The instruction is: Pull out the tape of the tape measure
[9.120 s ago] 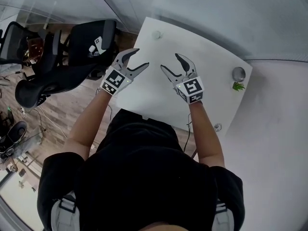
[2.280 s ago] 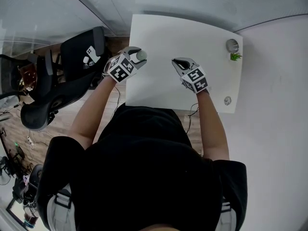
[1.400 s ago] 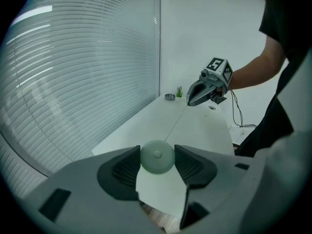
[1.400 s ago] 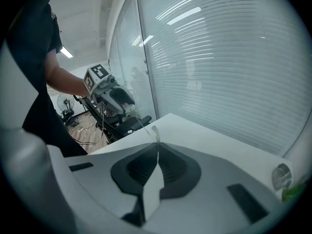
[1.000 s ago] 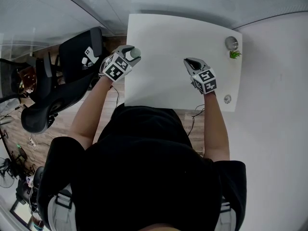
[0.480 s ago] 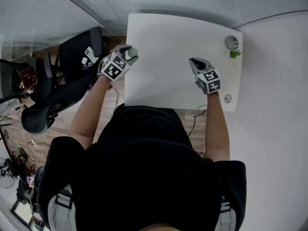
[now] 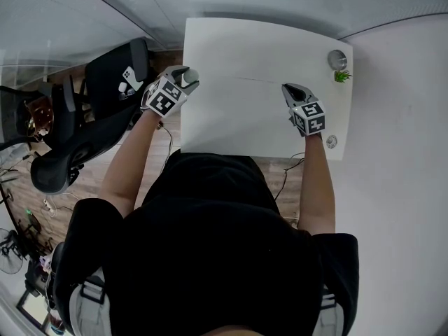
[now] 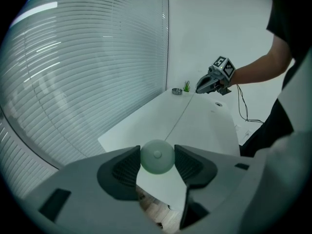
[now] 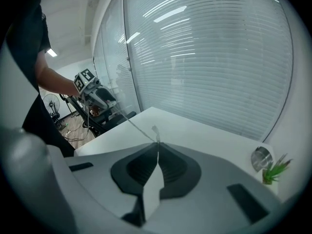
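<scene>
The white table (image 7: 238,47) lies under both of your tools. A black office chair (image 7: 112,68) stands off the table's edge, on the outer side of your left tool (image 8: 157,159). That left tool hangs near the table's edge. Its jaws are partly apart and clamped on the round, pale-green tape measure (image 8: 157,152), with 1 ribbed pad pressing each side of the case.

Your right tool (image 9: 157,147) is well apart from the left one, over the far side of the table. Its 2 jaws are closed together, pinching the thin tape (image 9: 136,128). The tape runs in 1 straight, narrow line from the case in your left tool across to the tips of your right tool. Whether it touches the table along the way, you cannot tell from these views. A tiny tab stands up just past the closed tips of the right tool. It is probably the tape's end, though it is too small to be sure.

Beyond your right tool, off to its right, a small metal dish (image 9: 262,157) sits near the table's corner. A little green plant (image 9: 274,172) stands just beside the dish.
</scene>
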`<state>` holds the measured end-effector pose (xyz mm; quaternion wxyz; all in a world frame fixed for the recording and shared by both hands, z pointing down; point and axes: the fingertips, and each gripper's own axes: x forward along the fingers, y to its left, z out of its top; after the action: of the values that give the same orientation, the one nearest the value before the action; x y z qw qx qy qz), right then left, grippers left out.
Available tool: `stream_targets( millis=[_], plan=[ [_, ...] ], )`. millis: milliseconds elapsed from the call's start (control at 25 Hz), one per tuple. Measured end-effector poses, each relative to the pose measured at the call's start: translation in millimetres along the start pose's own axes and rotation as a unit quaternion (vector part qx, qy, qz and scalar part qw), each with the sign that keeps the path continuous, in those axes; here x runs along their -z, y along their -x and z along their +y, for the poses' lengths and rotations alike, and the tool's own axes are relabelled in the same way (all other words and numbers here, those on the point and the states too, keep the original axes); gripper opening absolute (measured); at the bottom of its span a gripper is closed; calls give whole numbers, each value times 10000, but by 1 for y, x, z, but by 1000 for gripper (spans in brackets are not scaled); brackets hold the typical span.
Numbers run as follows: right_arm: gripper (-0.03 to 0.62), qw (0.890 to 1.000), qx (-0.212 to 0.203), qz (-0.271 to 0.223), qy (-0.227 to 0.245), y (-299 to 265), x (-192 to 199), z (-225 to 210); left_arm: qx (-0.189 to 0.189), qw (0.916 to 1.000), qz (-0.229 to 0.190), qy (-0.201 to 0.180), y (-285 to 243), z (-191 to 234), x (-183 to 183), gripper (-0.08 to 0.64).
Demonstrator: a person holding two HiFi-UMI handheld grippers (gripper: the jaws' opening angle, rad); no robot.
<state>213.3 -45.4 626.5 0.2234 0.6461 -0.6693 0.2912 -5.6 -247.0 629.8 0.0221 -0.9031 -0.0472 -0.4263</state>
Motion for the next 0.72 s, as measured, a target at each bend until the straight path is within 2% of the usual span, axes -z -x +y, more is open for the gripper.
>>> stream_targets(
  millis=[280,520,720],
  plan=[
    [9,10000,-2,61,-54,0,13,-1,25,10000,-48,10,-7,-9,2,230],
    [11,9997,-65,222,45,-5,31,-1,137,9995,-157,230,-19,-19,10,230],
    [11,9994,-162,311,0,-12,47,3,122,9997,-64,222,-31,-28,24,230]
  ],
)
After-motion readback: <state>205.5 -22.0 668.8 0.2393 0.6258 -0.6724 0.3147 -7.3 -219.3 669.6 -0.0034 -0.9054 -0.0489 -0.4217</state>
